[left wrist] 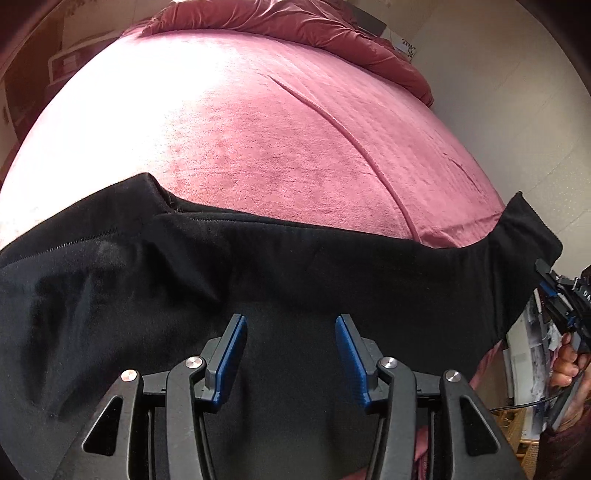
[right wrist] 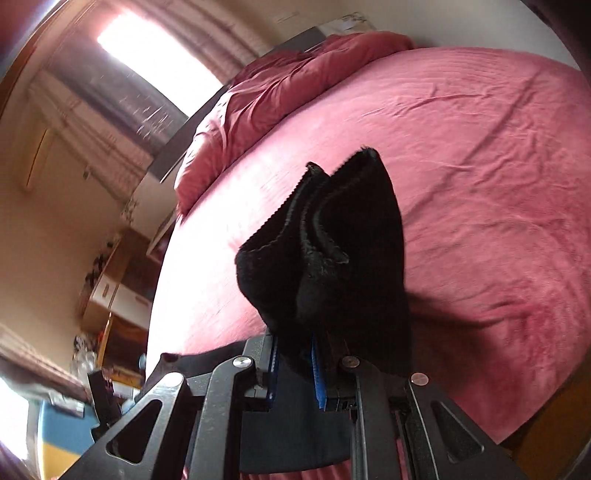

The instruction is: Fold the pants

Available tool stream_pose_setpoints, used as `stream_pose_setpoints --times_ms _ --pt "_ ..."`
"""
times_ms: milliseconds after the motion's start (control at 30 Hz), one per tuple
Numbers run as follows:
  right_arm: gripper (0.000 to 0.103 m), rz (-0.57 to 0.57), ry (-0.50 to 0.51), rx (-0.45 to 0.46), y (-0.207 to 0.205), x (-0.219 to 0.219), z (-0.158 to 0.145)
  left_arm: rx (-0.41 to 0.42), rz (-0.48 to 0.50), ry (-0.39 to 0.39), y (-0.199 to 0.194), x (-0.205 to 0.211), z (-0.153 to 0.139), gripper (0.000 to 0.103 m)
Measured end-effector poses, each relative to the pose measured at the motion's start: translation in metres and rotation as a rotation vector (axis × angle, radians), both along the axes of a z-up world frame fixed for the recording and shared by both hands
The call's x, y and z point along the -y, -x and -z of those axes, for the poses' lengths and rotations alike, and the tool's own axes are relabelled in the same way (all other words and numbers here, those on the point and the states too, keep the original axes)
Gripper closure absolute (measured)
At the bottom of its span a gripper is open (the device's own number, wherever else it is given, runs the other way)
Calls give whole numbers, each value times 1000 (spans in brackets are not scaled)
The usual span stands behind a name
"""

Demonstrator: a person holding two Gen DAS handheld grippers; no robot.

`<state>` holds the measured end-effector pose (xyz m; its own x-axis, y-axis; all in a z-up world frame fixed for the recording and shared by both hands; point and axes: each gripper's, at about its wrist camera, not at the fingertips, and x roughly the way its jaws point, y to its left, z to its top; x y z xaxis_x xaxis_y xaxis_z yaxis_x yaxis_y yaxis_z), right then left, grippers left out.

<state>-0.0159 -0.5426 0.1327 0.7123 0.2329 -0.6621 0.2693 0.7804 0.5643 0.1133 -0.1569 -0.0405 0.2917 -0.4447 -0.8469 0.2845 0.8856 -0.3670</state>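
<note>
Black pants (left wrist: 184, 295) stretch across the near edge of a pink bed (left wrist: 258, 140) in the left wrist view. My left gripper (left wrist: 291, 325) is open just above the black fabric, holding nothing. My right gripper (right wrist: 295, 354) is shut on a bunched end of the pants (right wrist: 332, 240), which sticks up past its fingers above the bed (right wrist: 461, 166). The right gripper also shows in the left wrist view (left wrist: 554, 295) at the far right, at the raised end of the pants.
A crumpled pink duvet (left wrist: 295, 26) lies at the head of the bed, also seen in the right wrist view (right wrist: 266, 96). A window (right wrist: 147, 55), wooden shelves (right wrist: 118, 280) and clutter stand beside the bed. A long crease (left wrist: 351, 140) runs across the sheet.
</note>
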Motion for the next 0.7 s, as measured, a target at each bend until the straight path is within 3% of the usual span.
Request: stream_pose_setpoints --times_ms 267,467,633,700 --pt "87 -287 112 -74 -23 -94 18 -47 19 134 13 -5 -10 52" --pt "87 -413 148 -137 -38 -147 39 -93 29 216 15 -6 -11 52" --pt "87 -491 153 -154 -36 -183 48 -178 33 345 12 -6 -7 52" --pt "87 -529 164 -160 -39 -196 51 -215 10 406 8 -12 -5 46"
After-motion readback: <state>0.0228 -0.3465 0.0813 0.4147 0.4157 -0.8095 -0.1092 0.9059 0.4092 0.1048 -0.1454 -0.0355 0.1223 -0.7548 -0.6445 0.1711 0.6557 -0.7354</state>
